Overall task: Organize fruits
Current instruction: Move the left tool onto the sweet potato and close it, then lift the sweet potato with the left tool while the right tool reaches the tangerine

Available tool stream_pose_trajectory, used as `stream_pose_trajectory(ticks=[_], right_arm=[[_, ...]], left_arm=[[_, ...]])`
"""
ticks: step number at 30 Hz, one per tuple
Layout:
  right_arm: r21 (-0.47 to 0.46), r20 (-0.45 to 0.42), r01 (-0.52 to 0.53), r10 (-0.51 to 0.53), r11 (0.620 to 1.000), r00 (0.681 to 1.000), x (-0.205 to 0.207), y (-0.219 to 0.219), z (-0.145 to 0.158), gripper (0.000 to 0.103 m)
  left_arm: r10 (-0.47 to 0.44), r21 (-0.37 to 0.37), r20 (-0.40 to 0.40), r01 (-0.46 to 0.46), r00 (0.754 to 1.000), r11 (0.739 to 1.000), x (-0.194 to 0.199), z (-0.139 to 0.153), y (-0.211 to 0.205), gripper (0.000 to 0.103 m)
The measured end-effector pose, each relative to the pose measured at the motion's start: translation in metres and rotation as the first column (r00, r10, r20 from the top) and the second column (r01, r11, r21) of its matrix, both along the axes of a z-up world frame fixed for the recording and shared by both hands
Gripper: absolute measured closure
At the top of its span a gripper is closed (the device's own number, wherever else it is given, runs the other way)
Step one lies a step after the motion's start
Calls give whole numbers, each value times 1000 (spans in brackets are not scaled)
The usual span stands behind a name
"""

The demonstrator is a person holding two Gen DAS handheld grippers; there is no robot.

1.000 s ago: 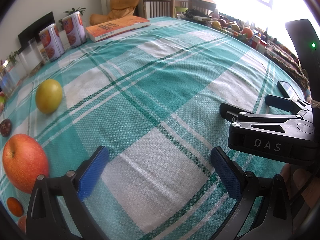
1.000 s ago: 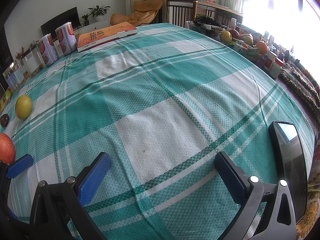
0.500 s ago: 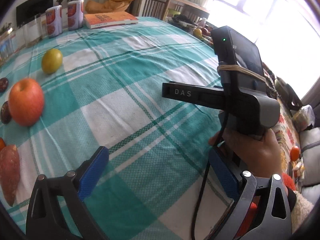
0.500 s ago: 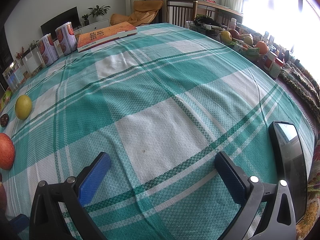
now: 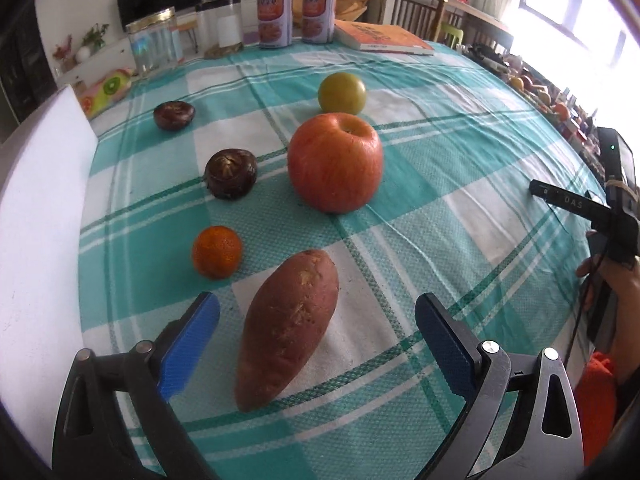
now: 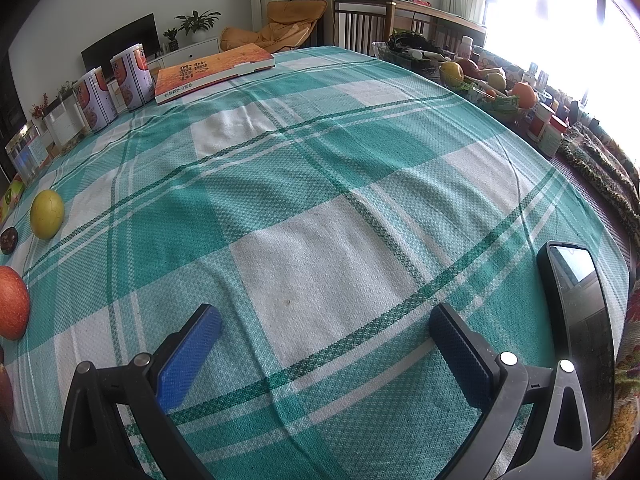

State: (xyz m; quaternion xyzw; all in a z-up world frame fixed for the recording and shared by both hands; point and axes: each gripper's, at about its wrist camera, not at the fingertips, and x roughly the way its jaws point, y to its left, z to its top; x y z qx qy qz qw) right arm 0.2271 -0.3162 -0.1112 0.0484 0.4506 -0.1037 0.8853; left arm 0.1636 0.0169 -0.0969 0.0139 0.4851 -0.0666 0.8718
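Between the blue fingers of my left gripper lies a brown sweet potato. The jaws are closing, with gaps still on both sides of it. Beyond it on the checked cloth sit a small orange, a big red apple, a yellow-green fruit and two dark brown fruits. My right gripper stands open over bare cloth. The apple and yellow-green fruit lie at the left edge of its view.
A white board borders the fruits on the left. Two cans, a glass jar and an orange book line the far edge. A black phone lies by the right gripper, a fruit basket farther back.
The left gripper has swung left from bare cloth to the group of fruits, and the sweet potato now lies between its fingers, which stand slightly narrower. The right gripper has not moved.
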Motion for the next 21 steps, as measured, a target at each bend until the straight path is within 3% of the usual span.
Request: stream_pose_trajectory(ticks=[1,2,4,9,12,16,18,19,21], right_arm=[[0,0,0,0,1000,1000,0,0,0,0],[0,0,0,0,1000,1000,0,0,0,0],[0,0,0,0,1000,1000,0,0,0,0],[0,0,0,0,1000,1000,0,0,0,0],[-1,-1,0,0,1000,1000,0,0,0,0],[1,-3,-14,14,1000,1000,-1,2,0,0],[37,-42,-88,90,995,995,-9,17,4,2],[99,-28,-149,153,984,988,-19,33,10,6],[241,38,-334,335,911,942,-40,81,24,7]], left_arm=[[2,12,-9,-2,1000,1000,2,-4,0,38],[20,47,-23,-19,1000,999,3,-8,1,47],[29,55,-22,-28,999,998,3,-11,4,55],[68,-101,-22,-70,997,992,-16,0,25,56],[79,-226,-19,-82,997,971,-38,18,33,57],[90,-330,25,-76,996,941,-71,51,46,58],[98,-373,53,-72,994,925,-88,70,56,58],[102,-388,69,-67,992,919,-96,79,61,58],[108,-388,109,-57,988,920,-113,96,69,58]])
